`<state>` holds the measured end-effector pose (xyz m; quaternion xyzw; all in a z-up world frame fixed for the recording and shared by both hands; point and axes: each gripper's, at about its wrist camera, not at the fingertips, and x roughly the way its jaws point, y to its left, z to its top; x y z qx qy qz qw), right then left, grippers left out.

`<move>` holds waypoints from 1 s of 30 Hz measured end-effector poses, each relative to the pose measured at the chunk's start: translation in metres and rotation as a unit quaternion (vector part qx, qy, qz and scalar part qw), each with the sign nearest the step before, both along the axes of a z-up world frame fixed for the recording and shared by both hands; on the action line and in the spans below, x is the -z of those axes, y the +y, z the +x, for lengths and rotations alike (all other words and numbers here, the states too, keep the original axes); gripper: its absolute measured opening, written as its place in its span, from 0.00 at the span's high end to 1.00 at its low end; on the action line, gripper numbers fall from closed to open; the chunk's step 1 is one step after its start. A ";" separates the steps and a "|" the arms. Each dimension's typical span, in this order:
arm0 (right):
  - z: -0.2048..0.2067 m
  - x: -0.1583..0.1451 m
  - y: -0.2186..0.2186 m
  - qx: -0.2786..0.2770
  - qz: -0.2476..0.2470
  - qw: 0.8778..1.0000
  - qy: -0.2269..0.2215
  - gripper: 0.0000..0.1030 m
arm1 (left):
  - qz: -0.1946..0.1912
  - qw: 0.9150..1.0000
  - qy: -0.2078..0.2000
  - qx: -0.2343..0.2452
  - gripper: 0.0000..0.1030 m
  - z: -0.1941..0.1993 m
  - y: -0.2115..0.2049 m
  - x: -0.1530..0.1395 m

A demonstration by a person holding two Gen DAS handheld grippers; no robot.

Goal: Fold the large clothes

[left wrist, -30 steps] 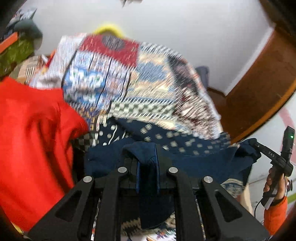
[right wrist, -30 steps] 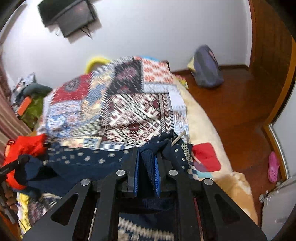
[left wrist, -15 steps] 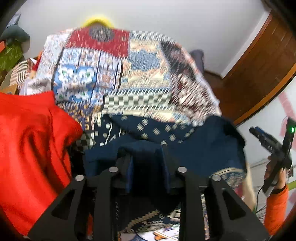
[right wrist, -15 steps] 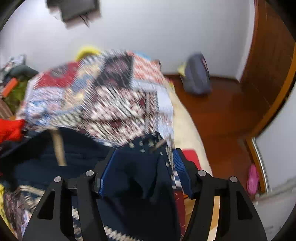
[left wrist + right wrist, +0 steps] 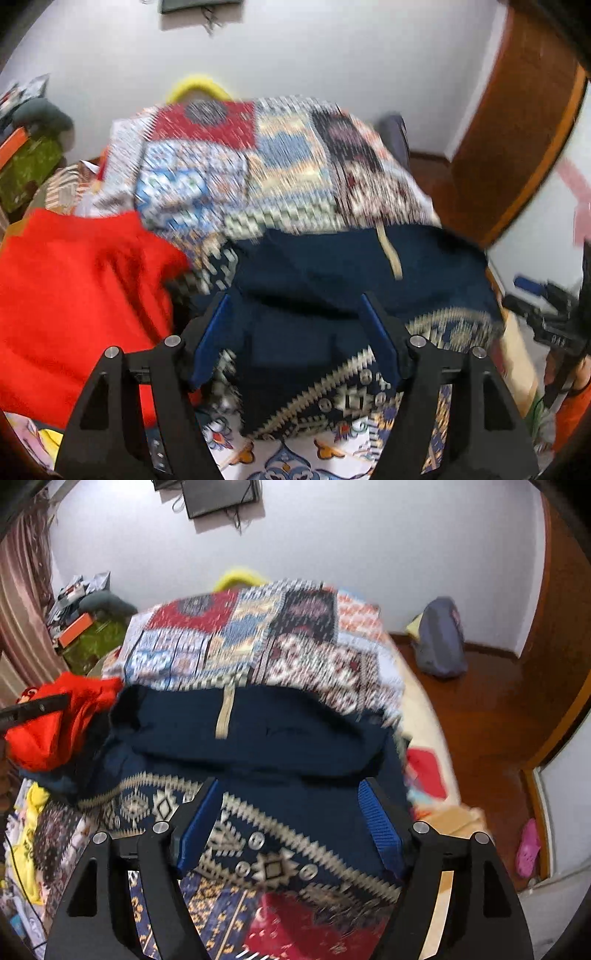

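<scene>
Nearest us, left gripper (image 5: 295, 332): jaws wide, having just been opening, pads clear of the navy patterned garment (image 5: 351, 295) that lies between and beyond them. Right gripper (image 5: 291, 823): same state, jaws spread and just opened, nothing pinched, the garment's zigzag hem under them.

Garment sits on the bed, folded over once by our reading; a pale neck tag (image 5: 224, 716) shows at twelve o'clock. We judge a fold just released.

At nine o'clock in the left view, a red garment (image 5: 74, 295). Further out, at twelve, the patchwork quilt (image 5: 258, 642), then the white wall.

Next: we pick fresh edges at both sides, re-grip, fold across.
</scene>
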<state>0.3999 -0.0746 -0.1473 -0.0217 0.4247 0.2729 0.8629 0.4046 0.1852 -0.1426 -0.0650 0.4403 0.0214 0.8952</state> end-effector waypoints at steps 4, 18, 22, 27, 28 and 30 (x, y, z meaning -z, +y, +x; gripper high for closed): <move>0.007 0.030 0.011 -0.006 -0.009 0.999 0.040 0.30 | 0.006 0.998 0.051 0.028 0.33 0.012 -0.025 0.051; 0.111 0.017 0.049 0.076 -0.014 0.997 0.020 0.30 | 0.033 0.996 0.027 -0.077 0.33 0.116 0.001 0.050; 0.103 -0.005 0.046 0.075 0.027 0.997 0.004 0.29 | 0.002 0.996 -0.007 -0.083 0.33 0.103 0.012 0.021; 0.070 -0.011 0.057 0.036 0.015 0.999 -0.017 0.29 | 0.004 0.998 -0.012 -0.059 0.33 0.072 0.002 0.016; 0.059 -0.009 0.061 0.023 0.007 0.999 -0.023 0.29 | 0.006 0.998 -0.011 -0.054 0.33 0.067 0.000 0.016; 0.044 -0.004 0.067 0.005 -0.005 1.000 -0.030 0.29 | 0.010 0.999 -0.003 -0.042 0.33 0.052 -0.006 0.023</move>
